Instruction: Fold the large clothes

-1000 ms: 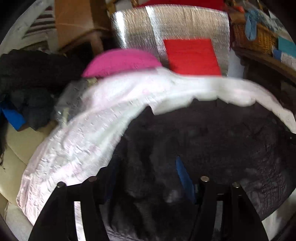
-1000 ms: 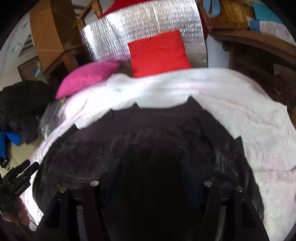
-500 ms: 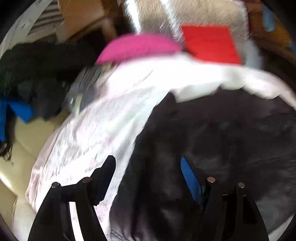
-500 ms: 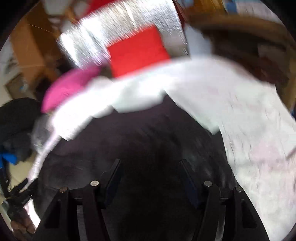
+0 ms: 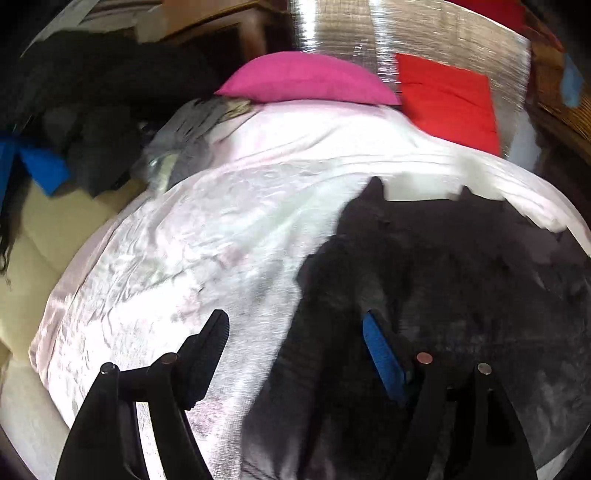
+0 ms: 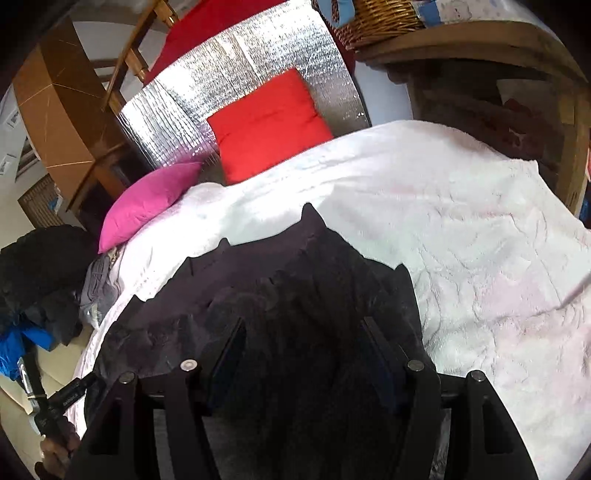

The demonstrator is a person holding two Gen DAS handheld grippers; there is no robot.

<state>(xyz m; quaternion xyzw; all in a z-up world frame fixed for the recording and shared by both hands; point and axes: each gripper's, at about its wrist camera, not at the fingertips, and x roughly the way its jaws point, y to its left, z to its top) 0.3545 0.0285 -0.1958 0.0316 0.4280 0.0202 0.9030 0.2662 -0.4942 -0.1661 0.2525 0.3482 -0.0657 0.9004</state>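
A dark garment [image 6: 295, 295] lies spread on the white bedspread [image 6: 480, 240]. The right gripper [image 6: 301, 325] hangs over the cloth's middle, jaws apart. The left gripper [image 5: 295, 332], jaws also apart, straddles the garment's edge at 9 o'clock. Only the left view shows a dark clothes pile [image 5: 92, 110] at 10 o'clock; only the right shows a wicker basket [image 6: 380, 18] at 1 o'clock.

Nothing can be read — the small white lettering on the black handheld device [image 6: 70, 397] is illegible.

Pink pillow [image 5: 306, 79], red cushion [image 6: 267, 123], wicker basket [image 6: 380, 16].
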